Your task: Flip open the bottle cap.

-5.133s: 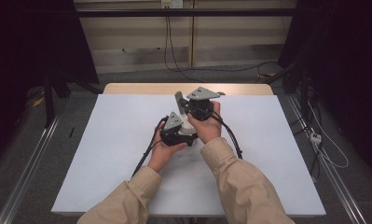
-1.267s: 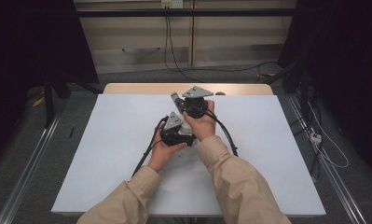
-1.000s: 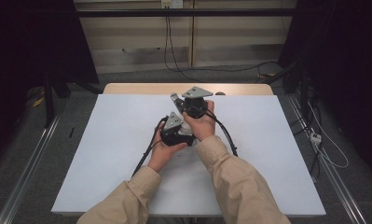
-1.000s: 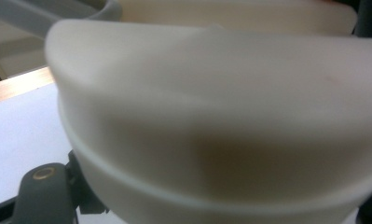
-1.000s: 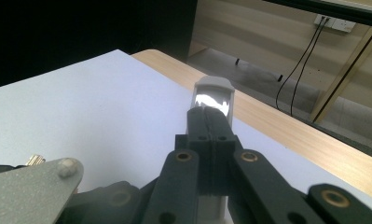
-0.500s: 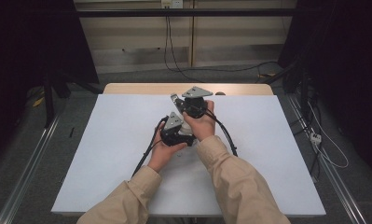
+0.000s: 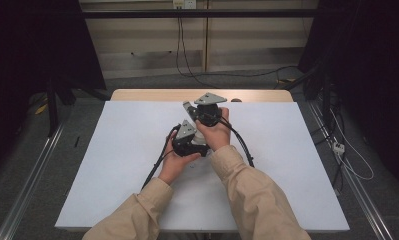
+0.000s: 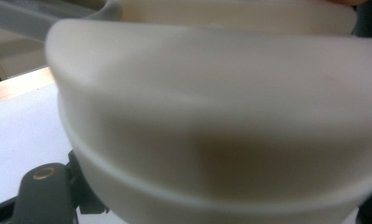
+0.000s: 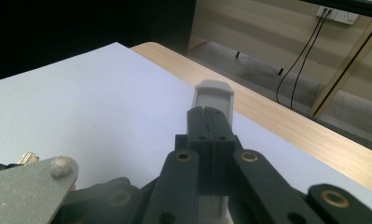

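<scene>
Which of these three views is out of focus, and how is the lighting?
Left gripper view: a pale rounded object sits too close to the lens, soft and blurred. Right gripper view: the right gripper is sharp, the upper left falls into darkness. High view: the table is evenly lit, its surroundings dark.

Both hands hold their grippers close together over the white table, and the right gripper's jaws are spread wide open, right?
Not quite. In the right gripper view the right gripper has its jaws pressed shut together. The rest holds: both grippers sit close together over the white table.
</scene>
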